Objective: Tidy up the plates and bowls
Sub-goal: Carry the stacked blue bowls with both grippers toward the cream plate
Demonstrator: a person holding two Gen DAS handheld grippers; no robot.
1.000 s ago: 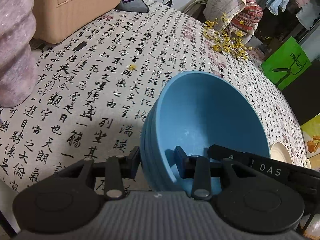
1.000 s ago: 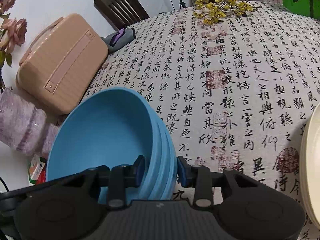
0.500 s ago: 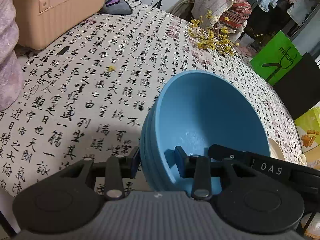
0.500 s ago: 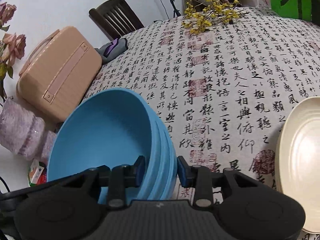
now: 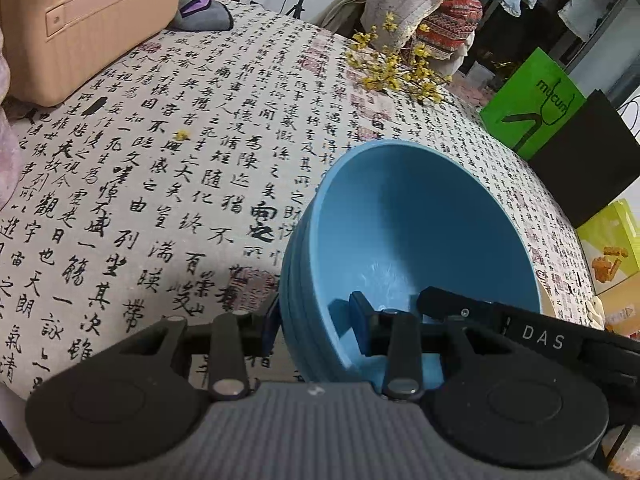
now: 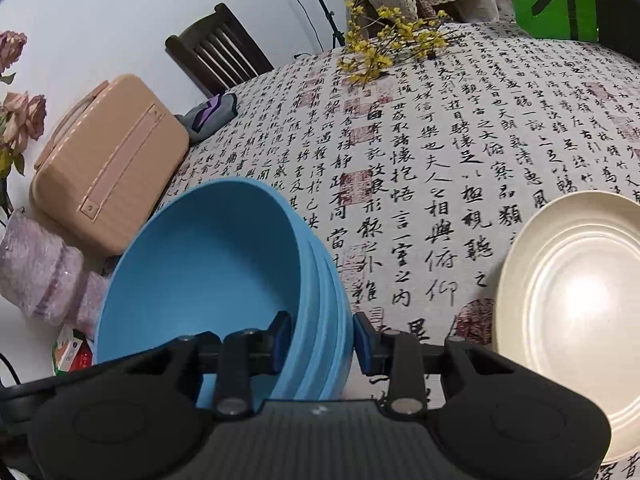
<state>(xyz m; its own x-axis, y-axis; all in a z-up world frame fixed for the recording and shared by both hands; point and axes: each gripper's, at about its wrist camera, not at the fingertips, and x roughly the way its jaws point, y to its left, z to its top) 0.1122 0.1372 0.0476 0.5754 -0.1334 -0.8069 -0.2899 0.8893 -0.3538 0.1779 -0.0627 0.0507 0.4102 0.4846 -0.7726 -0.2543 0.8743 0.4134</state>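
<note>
Calligraphy covers the tablecloth (image 5: 168,184) on the table in front of you: black brush characters in columns with red seal stamps, too stylised to read here. At the table's far left corner lies a peach-coloured hard case (image 6: 108,168), with a grey and purple pouch (image 5: 202,14) just beside it. Yellow flower sprigs (image 6: 384,40) lie along the far edge. Beyond the table's far right edge stands a green bag (image 5: 534,104) printed with lettering that looks like "mucun".

Between your two tools you hold a stack of blue bowls (image 5: 420,248), nested and tilted, above the near part of the table. Your left gripper (image 5: 314,320) is clamped narrowly on the stack's left rim, one pad inside the top bowl and one outside. Your right gripper (image 6: 322,338) pinches the opposite rim the same way. Its body, seen from the left camera, carries the letters "DAS".

Near the table's right edge rests a cream plate (image 6: 572,308), apart from the bowls.
</note>
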